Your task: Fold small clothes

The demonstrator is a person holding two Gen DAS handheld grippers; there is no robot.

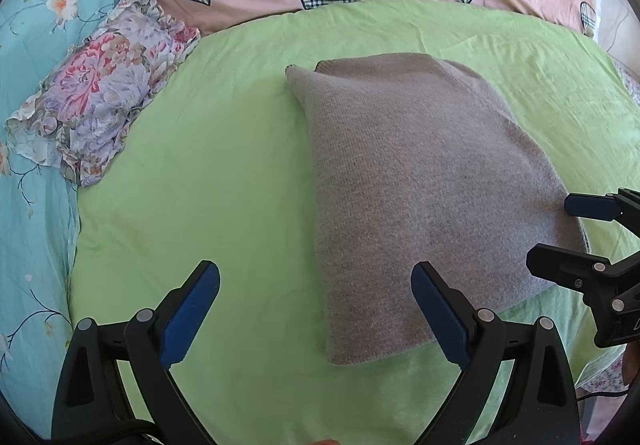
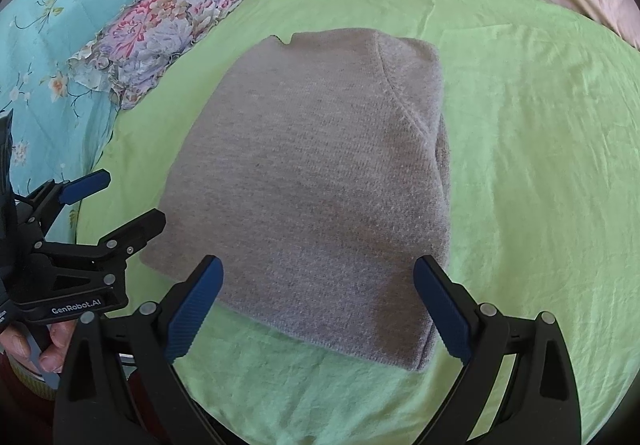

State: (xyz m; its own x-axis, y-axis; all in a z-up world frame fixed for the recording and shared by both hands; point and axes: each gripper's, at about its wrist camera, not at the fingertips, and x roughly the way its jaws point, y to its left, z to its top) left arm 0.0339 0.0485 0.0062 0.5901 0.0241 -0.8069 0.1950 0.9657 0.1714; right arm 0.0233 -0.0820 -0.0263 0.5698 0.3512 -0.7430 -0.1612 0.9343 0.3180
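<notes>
We see a grey knitted sweater (image 2: 312, 181) lying on the green sheet (image 2: 540, 173) of the bed. It is already folded into a thick, flat block, with its near edge close to us.

Our left hand-held gripper (image 1: 316, 305) is wide open and holds nothing. It hangs over the green sheet, by the near left corner of the sweater. Our right hand-held gripper (image 2: 318, 305) is wide open too, and it is empty. It hangs just over the near edge of the sweater.

We think the sweater is soft and floppy, not stiff. It looks a bit thick and fuzzy, so it should not slip out of the blue pads (image 2: 192, 309). It will not break. But it can sag and come apart if we lift it by one spot only.

We think the best places to pinch are the two near corners, one for each gripper. We should grab all the layers at once.

A flowery cloth (image 1: 104, 93) lies to the left, well apart from the sweater.
</notes>
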